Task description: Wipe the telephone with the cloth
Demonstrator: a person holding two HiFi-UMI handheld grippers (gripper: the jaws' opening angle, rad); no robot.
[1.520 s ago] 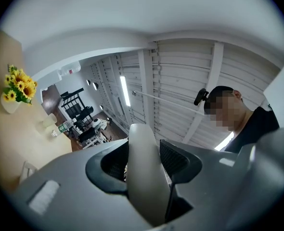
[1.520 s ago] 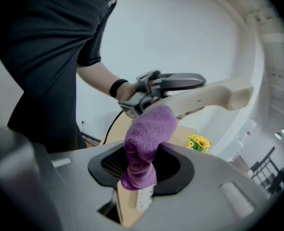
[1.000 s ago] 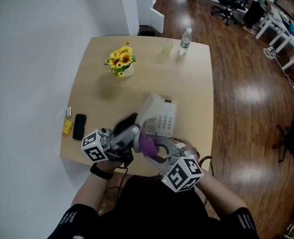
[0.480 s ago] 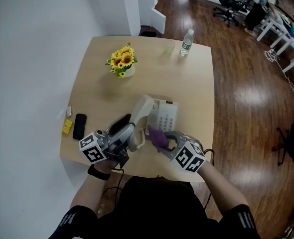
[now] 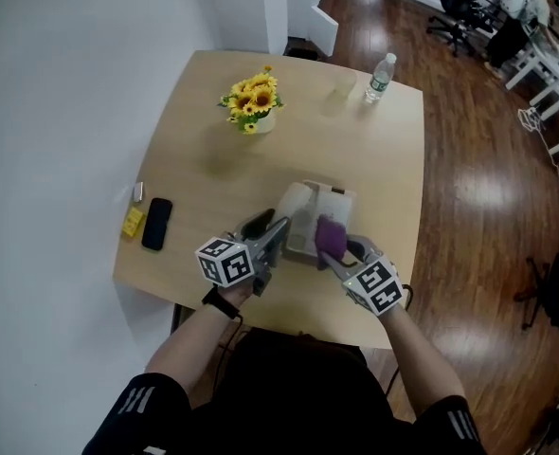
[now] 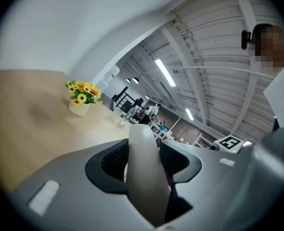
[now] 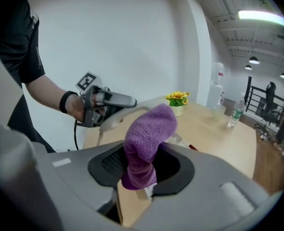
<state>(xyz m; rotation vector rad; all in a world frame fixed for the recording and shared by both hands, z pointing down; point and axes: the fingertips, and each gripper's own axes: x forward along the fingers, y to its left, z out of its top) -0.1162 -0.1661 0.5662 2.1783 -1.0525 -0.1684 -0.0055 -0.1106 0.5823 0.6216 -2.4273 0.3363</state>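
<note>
The white telephone base (image 5: 340,205) sits on the wooden table (image 5: 194,197) near its front right part. My left gripper (image 5: 281,228) is shut on the cream handset (image 5: 296,214), holding it just left of the base; in the left gripper view the handset (image 6: 143,177) fills the gap between the jaws of that gripper (image 6: 143,154). My right gripper (image 5: 335,245) is shut on a purple cloth (image 5: 331,236), which hangs over the base's near side. In the right gripper view the cloth (image 7: 148,138) sticks up from the jaws of the right gripper (image 7: 141,163), with the left gripper (image 7: 108,101) beyond it.
A pot of sunflowers (image 5: 252,103) stands at the table's back. A water bottle (image 5: 379,76) and a clear cup (image 5: 344,89) are at the back right corner. A black phone (image 5: 155,224) and a yellow item (image 5: 132,222) lie near the left edge.
Both grippers have come down towards the table. The handset has sunk beside the base, and the purple cloth has moved forward onto the base's near side.
</note>
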